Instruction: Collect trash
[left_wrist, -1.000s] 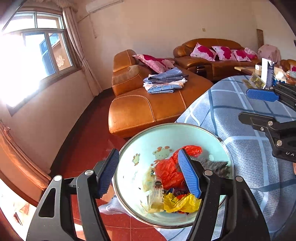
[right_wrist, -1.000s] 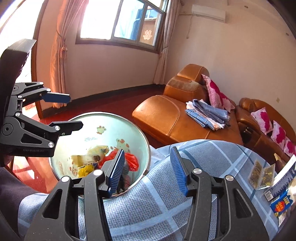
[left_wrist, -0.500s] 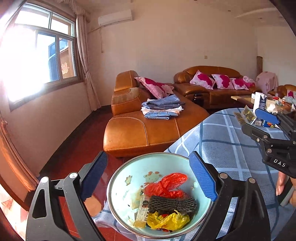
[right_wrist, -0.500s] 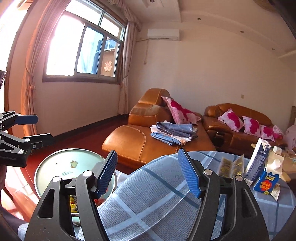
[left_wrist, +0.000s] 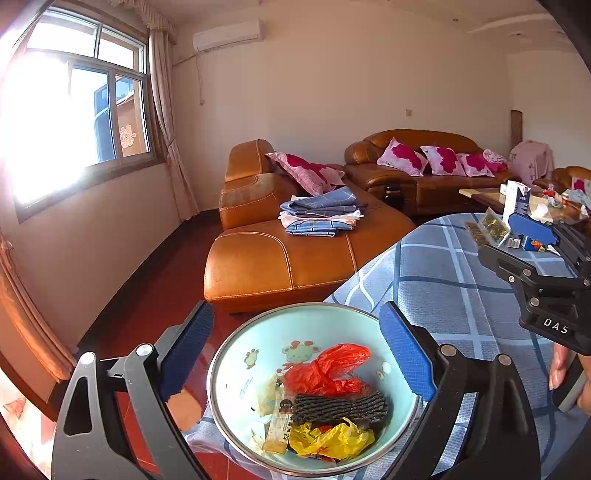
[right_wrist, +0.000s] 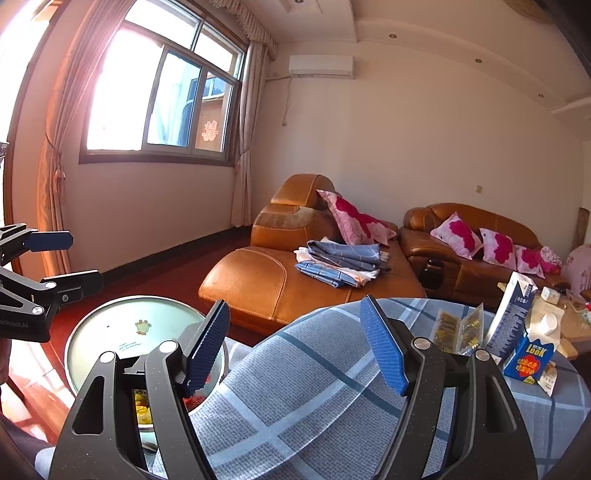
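Your basin (left_wrist: 258, 339) sits at the bench (left_wrist: 461, 280) edge, mouth up, holding the trash: a dark scrubber (left_wrist: 340, 404) lying left to right, a red bag (left_wrist: 328, 369) behind it, a yellow bag (left_wrist: 332, 439) in front, a sachet (left_wrist: 279, 424) pointing away from you. Your left gripper (left_wrist: 295, 354) tilts down over the basin, jaws wide, empty. Your right gripper (right_wrist: 295, 347) is opening over bare cloth, nothing between. Two cartons (right_wrist: 528, 354) and gold packets (right_wrist: 458, 328) stand far right.
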